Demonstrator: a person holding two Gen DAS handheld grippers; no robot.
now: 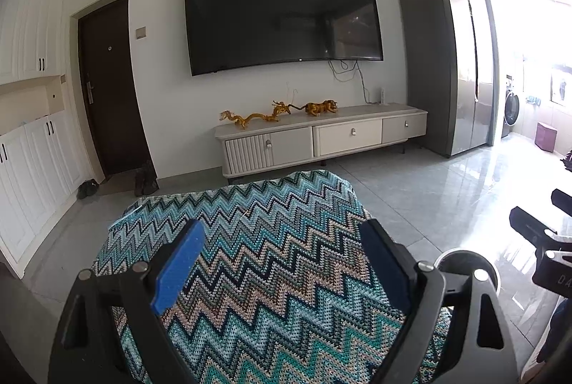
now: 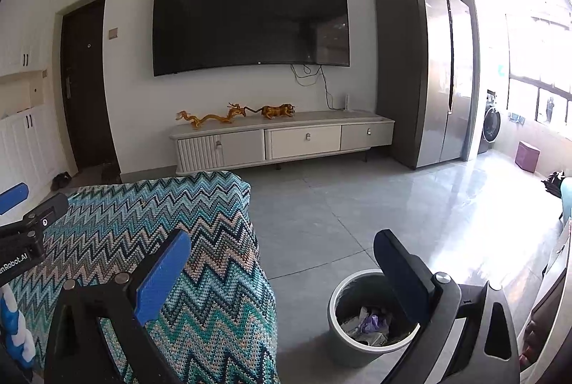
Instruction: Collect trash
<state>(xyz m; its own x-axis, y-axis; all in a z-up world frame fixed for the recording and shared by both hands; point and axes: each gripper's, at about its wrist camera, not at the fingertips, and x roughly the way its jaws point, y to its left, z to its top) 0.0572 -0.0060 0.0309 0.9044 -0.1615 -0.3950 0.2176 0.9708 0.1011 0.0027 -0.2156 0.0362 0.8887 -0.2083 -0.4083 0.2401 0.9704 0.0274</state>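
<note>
Two grippers: left gripper (image 1: 282, 262) and right gripper (image 2: 282, 273), both with fingers spread wide and nothing between them.
Trash: crumpled scraps (image 2: 368, 325) already lie inside the trash bin (image 2: 343, 344); no loose piece shows on the zigzag cloth (image 1: 271, 241) or the floor (image 2: 357, 216).
Bin versus fingers: below and just inside the right gripper's right finger (image 2: 400, 269), which partly hides it; outside the left gripper's right finger (image 1: 384, 259), only its rim (image 1: 461, 255) showing.
Nearer hand: the right one, I judge.
Pose: both level, pointing forward; left above the cloth, right straddling the cloth's edge and the bin.
</note>
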